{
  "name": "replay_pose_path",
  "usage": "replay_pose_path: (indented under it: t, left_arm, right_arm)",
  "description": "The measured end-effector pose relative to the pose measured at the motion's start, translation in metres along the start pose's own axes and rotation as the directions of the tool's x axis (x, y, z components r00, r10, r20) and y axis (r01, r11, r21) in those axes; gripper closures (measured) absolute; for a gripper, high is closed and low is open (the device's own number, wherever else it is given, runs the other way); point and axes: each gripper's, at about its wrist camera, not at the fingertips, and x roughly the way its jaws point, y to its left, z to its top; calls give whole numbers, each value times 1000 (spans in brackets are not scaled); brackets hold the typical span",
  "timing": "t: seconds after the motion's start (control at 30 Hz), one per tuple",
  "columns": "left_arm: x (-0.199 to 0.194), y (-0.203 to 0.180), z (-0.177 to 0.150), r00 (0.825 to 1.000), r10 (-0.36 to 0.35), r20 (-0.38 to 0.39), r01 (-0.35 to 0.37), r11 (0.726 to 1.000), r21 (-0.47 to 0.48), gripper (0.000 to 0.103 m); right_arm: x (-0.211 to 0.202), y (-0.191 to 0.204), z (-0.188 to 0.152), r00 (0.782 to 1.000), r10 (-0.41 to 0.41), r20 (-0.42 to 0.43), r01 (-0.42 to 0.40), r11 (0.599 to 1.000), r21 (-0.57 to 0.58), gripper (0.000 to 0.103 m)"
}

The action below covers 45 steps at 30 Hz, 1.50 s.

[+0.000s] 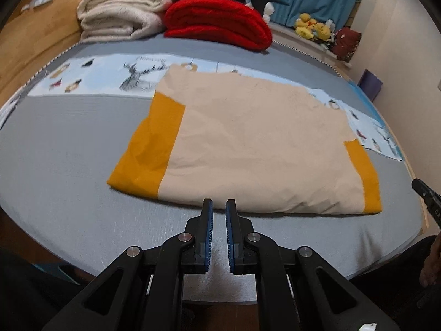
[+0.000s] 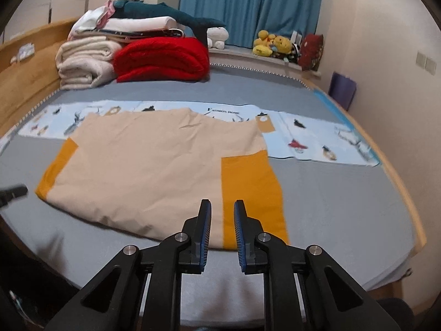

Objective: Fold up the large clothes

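Note:
A beige cloth with mustard-yellow side panels [image 1: 248, 143] lies folded flat on the grey bed [image 1: 69, 151]. It also shows in the right wrist view [image 2: 148, 165]. My left gripper [image 1: 219, 207] hovers at the cloth's near edge, jaws slightly apart and empty. My right gripper [image 2: 222, 209] hovers over the cloth's near right corner by the yellow panel [image 2: 250, 193], jaws apart and empty. The tip of the right gripper shows at the right edge of the left wrist view [image 1: 425, 193]. The left gripper's tip shows at the left edge of the right wrist view [image 2: 13, 191].
A folded red blanket [image 1: 217, 24] and folded cream blankets [image 1: 118, 16] are stacked at the bed's head by a wooden headboard [image 1: 30, 41]. A printed light-blue strip [image 2: 317, 135] crosses the bed behind the cloth. Plush toys [image 2: 273, 44] sit on a ledge under blue curtains [image 2: 248, 2].

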Motion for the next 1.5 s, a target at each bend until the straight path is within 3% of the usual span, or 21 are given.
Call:
replay_pose_path:
  t: [0.17,0.33,0.47,0.67,0.77,0.87,0.97,1.23,1.4,1.5]
  left_arm:
    - [29,19,-7,998,-2,-64,-2,998,-61,95]
    - [53,56,-5,994,-53,-98,27,969,-245,92]
    - [71,92,-8,986,-125,-110,65,898,-435,58]
    - [94,115,-11,974,-199,-112,99,810,-578,52]
    - [100,120,-11,972,-211,-103,106,787,-607,51]
    - [103,120,-8,972,-218,-87,122,785,-607,46]
    - [107,121,-4,974,-218,-66,135,784,-606,45]
    - [120,125,7,976,-216,7,173,760,-626,45]
    - [128,125,14,971,-233,61,216,727,-652,46]
    - [134,125,19,964,-255,73,238,708,-665,53]
  right_arm:
    - [29,14,-4,998,60,-31,-60,998,13,85]
    - [62,40,2,993,113,-39,-115,992,-43,85]
    - [92,52,-4,984,148,-105,-151,988,-30,85]
    - [120,69,1,972,201,-117,-203,979,-2,85]
    - [141,83,-4,971,188,-148,-195,980,-40,85]
    - [169,89,-15,965,130,-229,-150,986,-72,85]
    - [191,82,-23,949,134,-284,-147,989,-25,85]
    - [194,82,-25,952,126,-279,-142,989,-37,85]
    - [193,82,-23,952,123,-282,-141,989,-42,85]
    - [193,83,-24,953,121,-277,-141,988,-56,85]
